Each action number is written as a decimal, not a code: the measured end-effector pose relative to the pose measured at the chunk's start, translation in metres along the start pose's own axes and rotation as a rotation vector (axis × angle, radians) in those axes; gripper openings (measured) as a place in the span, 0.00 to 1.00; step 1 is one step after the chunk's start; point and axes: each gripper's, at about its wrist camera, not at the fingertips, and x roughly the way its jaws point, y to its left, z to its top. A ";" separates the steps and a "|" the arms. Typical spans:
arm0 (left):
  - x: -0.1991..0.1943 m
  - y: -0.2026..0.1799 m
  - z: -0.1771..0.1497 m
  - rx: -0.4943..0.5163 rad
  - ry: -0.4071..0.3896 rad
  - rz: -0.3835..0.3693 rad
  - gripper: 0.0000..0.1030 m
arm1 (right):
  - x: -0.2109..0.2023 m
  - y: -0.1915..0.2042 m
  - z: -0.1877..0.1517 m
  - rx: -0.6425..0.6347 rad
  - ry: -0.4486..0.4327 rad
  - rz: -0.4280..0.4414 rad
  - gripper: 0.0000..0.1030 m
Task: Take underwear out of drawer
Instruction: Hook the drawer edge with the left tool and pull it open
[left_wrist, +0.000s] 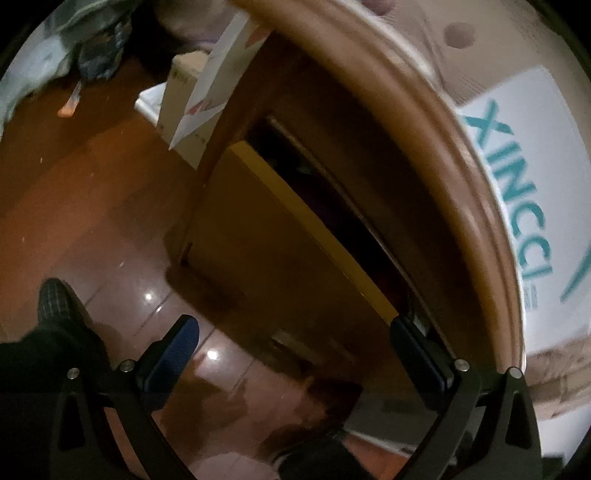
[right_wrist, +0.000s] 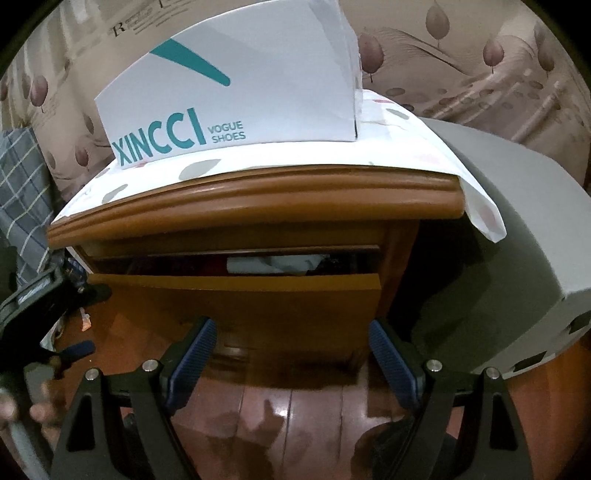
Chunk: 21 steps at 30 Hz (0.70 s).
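Seemingly rolled to one side, the left wrist view shows the left gripper (left_wrist: 291, 332) with its jaws spread wide and nothing between them. Ahead of it stands the brown wooden nightstand (left_wrist: 424, 122), its yellowish wooden drawer (left_wrist: 295, 206) pulled partly out; the gap behind the drawer front is too dark to make out. On top of the nightstand sits a white shoebox with teal lettering (left_wrist: 532, 184). Below the nightstand lies a glossy reddish-brown floor (left_wrist: 92, 206).

From the right wrist view, the right gripper (right_wrist: 291, 332) hovers in front of the drawer (right_wrist: 236, 299), jaws open and empty, not touching it. Inside the drawer's gap lies crumpled white fabric (right_wrist: 280, 263), possibly underwear, with dark cloth beside it. A spotted white cloth (right_wrist: 258, 155) covers the nightstand's top (right_wrist: 258, 199) under the shoebox (right_wrist: 229, 92). The left gripper (right_wrist: 70, 350) appears left of the drawer.
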 end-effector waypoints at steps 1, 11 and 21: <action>0.006 0.001 0.003 -0.019 0.006 -0.006 1.00 | 0.000 0.000 0.000 0.001 0.002 0.000 0.84; 0.039 0.014 0.011 -0.178 0.031 -0.061 0.99 | -0.003 0.002 0.000 -0.020 0.007 0.016 0.84; 0.046 0.028 0.001 -0.355 0.047 -0.164 1.00 | -0.004 0.004 0.001 -0.016 0.021 0.042 0.84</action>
